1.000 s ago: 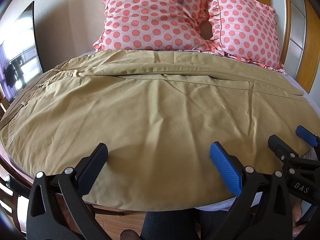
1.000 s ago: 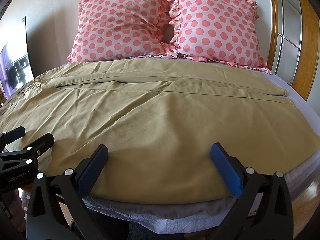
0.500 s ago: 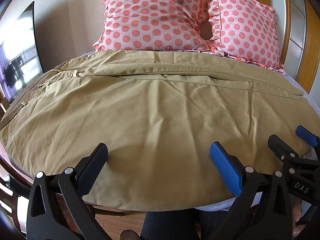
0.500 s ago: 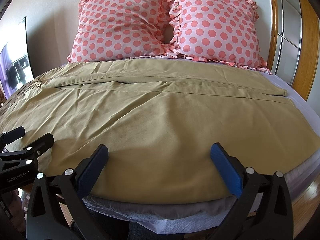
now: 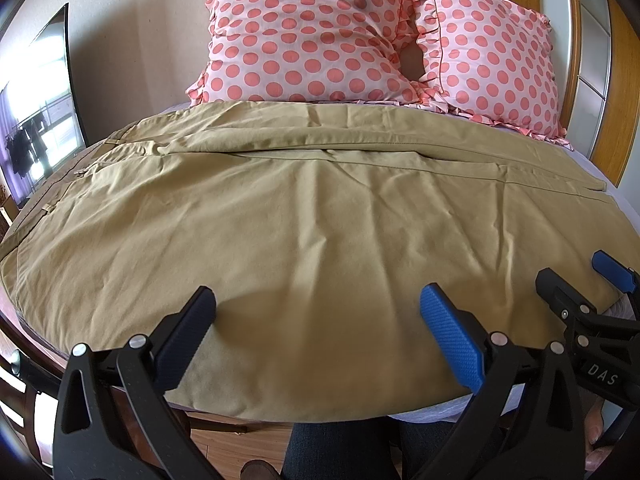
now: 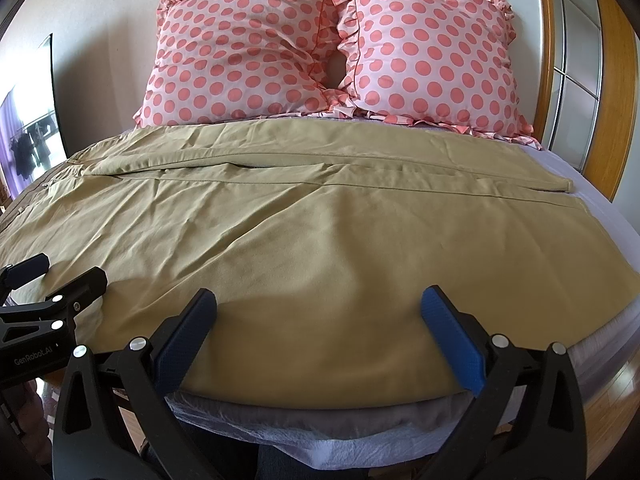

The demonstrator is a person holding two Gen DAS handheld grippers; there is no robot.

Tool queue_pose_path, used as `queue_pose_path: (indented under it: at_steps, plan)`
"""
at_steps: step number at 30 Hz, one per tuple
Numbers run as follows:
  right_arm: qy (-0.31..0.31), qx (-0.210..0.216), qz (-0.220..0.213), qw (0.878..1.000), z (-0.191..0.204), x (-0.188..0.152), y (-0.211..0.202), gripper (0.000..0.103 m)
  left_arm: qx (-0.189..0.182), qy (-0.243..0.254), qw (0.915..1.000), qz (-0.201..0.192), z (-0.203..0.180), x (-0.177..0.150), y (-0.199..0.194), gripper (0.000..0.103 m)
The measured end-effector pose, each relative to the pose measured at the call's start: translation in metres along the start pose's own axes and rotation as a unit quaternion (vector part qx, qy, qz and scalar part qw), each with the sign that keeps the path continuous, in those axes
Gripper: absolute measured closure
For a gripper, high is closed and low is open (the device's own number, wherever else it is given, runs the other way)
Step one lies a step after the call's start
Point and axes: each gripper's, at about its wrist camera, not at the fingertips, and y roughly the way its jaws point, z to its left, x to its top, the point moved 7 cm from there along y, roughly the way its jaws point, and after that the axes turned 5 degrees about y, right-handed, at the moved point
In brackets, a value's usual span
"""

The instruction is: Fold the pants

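Left wrist view: a tan pair of pants point(image 5: 320, 220) lies spread flat across a bed point(image 5: 608, 184), its waistband toward the left edge and its leg hems toward the right.
Left tool: the left tool point(image 5: 316, 316) hovers over the near edge of the pants with its jaws spread wide, gripping nothing; one pad is dark, the other blue.
Right tool, seen from the left: the right tool point(image 5: 576, 276) sits at the lower right, just beside the left tool, low over the cloth near the hem end; its two fingers stand apart.
Pillows: two pink polka-dot pillows point(image 5: 312, 36) lean against the wall at the head of the bed, touching each other, beyond the far leg of the pants.
Screen: a dark screen point(image 5: 36, 120) stands at the far left, reflecting a bright window.
Right wrist view: the pants point(image 6: 320, 232) cover most of the bed point(image 6: 592, 184), one leg laid alongside the other with a seam line running left to right between them.
Left tool, seen from the right: the left tool point(image 6: 60, 272) enters at the lower left, resting low over the waist end.
Right tool: the right tool point(image 6: 318, 316) hangs released over the near edge, jaws wide and empty.
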Motion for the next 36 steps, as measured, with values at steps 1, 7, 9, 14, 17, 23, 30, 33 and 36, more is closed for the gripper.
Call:
queue_pose_path:
  at_steps: [1,7,9,14,17,23,30,33,36]
  plan:
    - [0.000,0.000,0.000,1.000,0.000,0.000,0.000,0.001,0.000,0.000,1.0000,0.000,0.000,0.000,0.000,0.002]
    - [0.000,0.000,0.000,1.000,0.000,0.000,0.000,0.001,0.000,0.000,1.0000,0.000,0.000,0.000,0.000,0.002]
    - [0.000,0.000,-0.001,1.000,-0.001,0.000,0.000,0.001,0.000,0.000,1.0000,0.000,0.000,0.000,0.000,0.002]
    - [0.000,0.000,-0.001,1.000,-0.001,0.000,0.000,0.001,0.000,0.000,1.0000,-0.001,0.000,0.000,0.000,0.002]
    - [0.000,0.000,-0.001,1.000,-0.001,0.000,0.000,0.001,0.000,0.000,1.0000,-0.001,0.000,0.000,0.000,0.002]
    - [0.000,0.000,-0.002,1.000,-0.001,0.000,0.000,0.001,0.000,0.000,1.0000,-0.001,0.000,0.000,0.000,0.002]
    - [0.000,0.000,-0.002,1.000,0.002,-0.001,0.001,0.001,0.000,0.000,1.0000,-0.002,0.000,0.000,0.000,0.002]
    - [-0.001,0.001,-0.002,1.000,0.009,-0.003,0.004,0.001,0.000,0.000,1.0000,-0.001,0.000,0.000,0.000,0.002]
    - [0.002,0.006,0.014,1.000,-0.005,0.008,-0.006,0.001,-0.004,0.000,1.0000,0.000,0.001,0.001,0.000,0.002]
